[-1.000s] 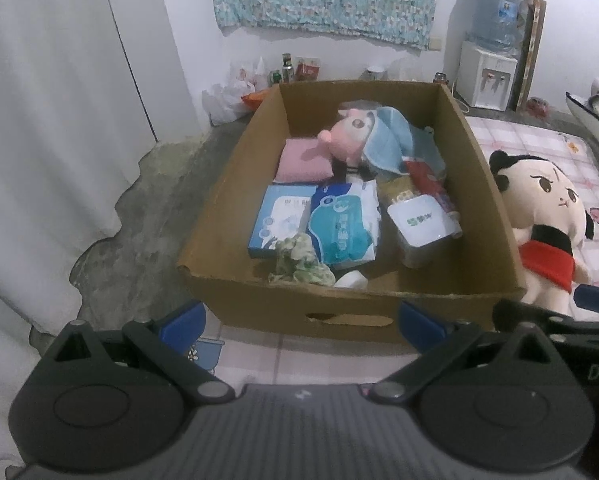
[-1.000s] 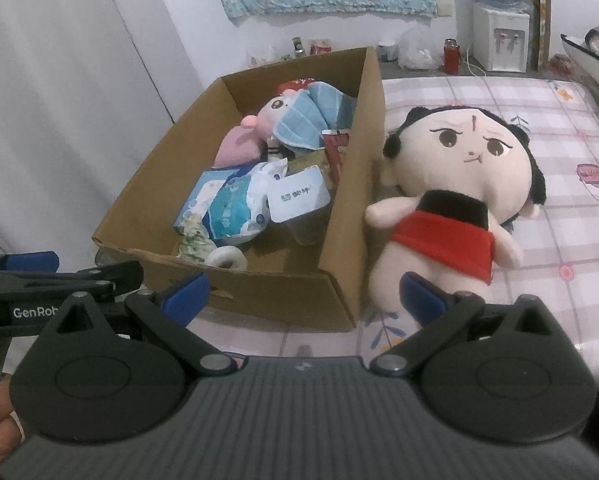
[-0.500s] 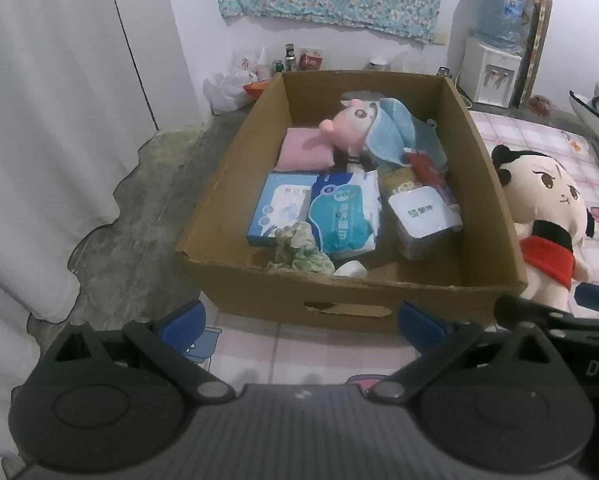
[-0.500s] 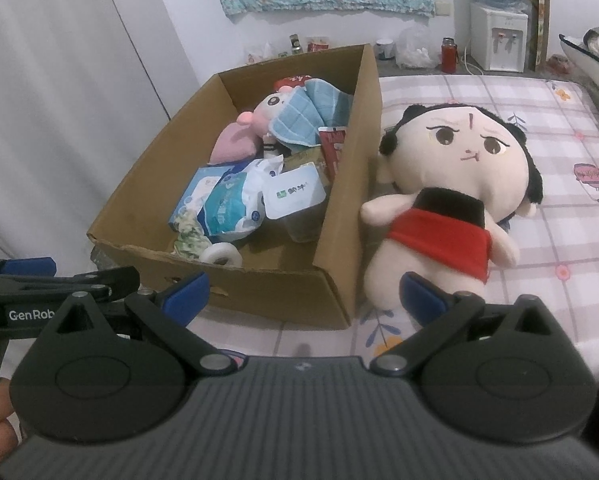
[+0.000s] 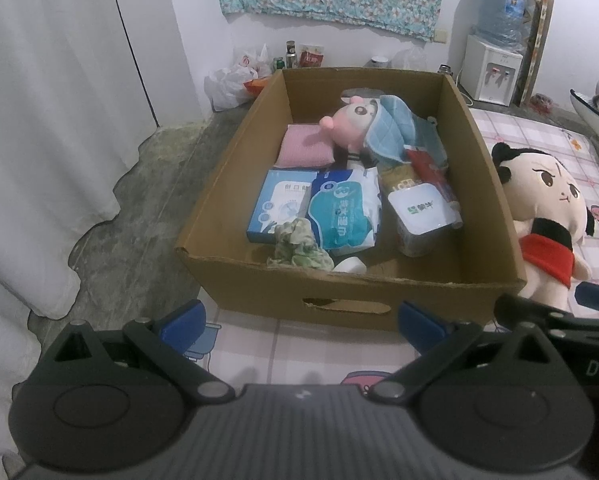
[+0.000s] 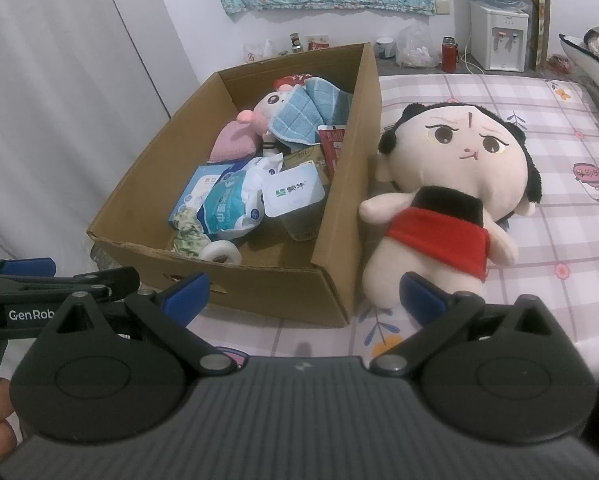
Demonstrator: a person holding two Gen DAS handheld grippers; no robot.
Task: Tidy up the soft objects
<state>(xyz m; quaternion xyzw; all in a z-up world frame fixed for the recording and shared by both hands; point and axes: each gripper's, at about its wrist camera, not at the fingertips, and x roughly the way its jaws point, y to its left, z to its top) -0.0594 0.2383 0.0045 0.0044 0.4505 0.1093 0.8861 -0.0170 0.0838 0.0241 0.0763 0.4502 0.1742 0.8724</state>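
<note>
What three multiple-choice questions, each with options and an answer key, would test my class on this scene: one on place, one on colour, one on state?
1. Where does the big doll lie?
A. inside the box
B. on the checked bedspread beside the cardboard box
C. on the grey floor

2. What colour is the doll's garment?
A. red
B. green
C. yellow

3. How do the right gripper and left gripper stand?
A. both shut on cloth
B. one holds the doll
C. both open, holding nothing

Key: 1 B, it rests against the box's outer wall; 2 A, a red cloth wraps its body; 3 C, blue fingers stand wide apart with nothing between them.
</note>
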